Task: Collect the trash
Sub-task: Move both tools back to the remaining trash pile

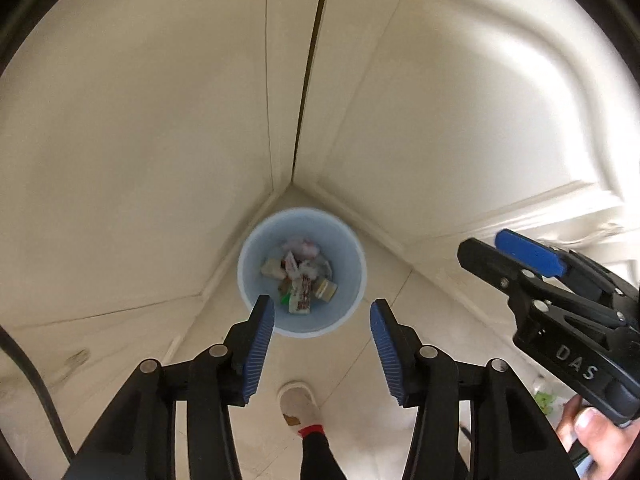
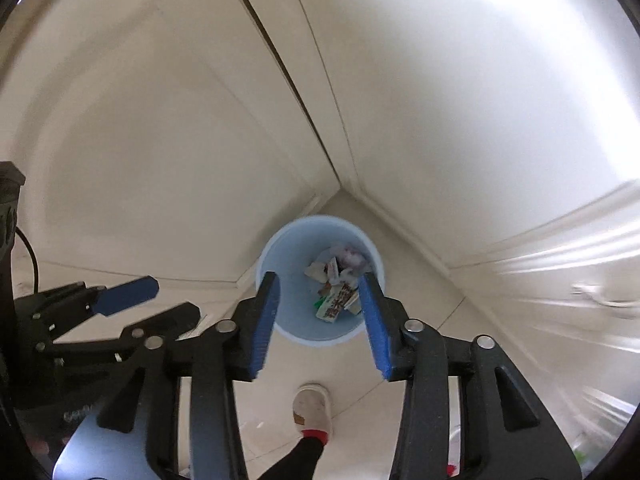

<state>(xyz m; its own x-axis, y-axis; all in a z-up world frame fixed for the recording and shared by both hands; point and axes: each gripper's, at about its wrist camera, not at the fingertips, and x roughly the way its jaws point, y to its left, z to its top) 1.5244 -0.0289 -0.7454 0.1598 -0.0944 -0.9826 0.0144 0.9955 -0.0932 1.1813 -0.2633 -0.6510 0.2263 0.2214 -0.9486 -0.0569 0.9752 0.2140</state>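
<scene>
Both grippers point almost straight down over the light-blue bin [image 1: 302, 272], which sits on the floor in the corner where two cream walls meet.

Left gripper [image 1: 322, 312]: jaws spread, nothing between the pads. In the left wrist view the bin shows through the gap; the pads frame its rim at 8 and 4 o'clock. Right gripper [image 2: 318, 290]: jaws spread as well, empty, hanging over the bin mouth.

Trash [image 1: 300, 280]: wrappers, small cartons and crumpled paper lie at the bottom of the bin, piled toward 12 o'clock of centre. No piece is visible on the floor beside the bin.

A slippered foot [image 1: 298, 404] stands at 6 o'clock of the bin, near but apart from it.

Risks, as judgement:
- A step forward could make the foot clip the bin and tip it; it looks light and the contents would spill.
- The grippers hang close together, the right one at 3 o'clock of the left, so a careless swing could knock them into each other.
- Something green and white [image 1: 546, 398] sits low at 4 o'clock in the left wrist view, too blurred to identify; if that is trash, it may get missed.
</scene>
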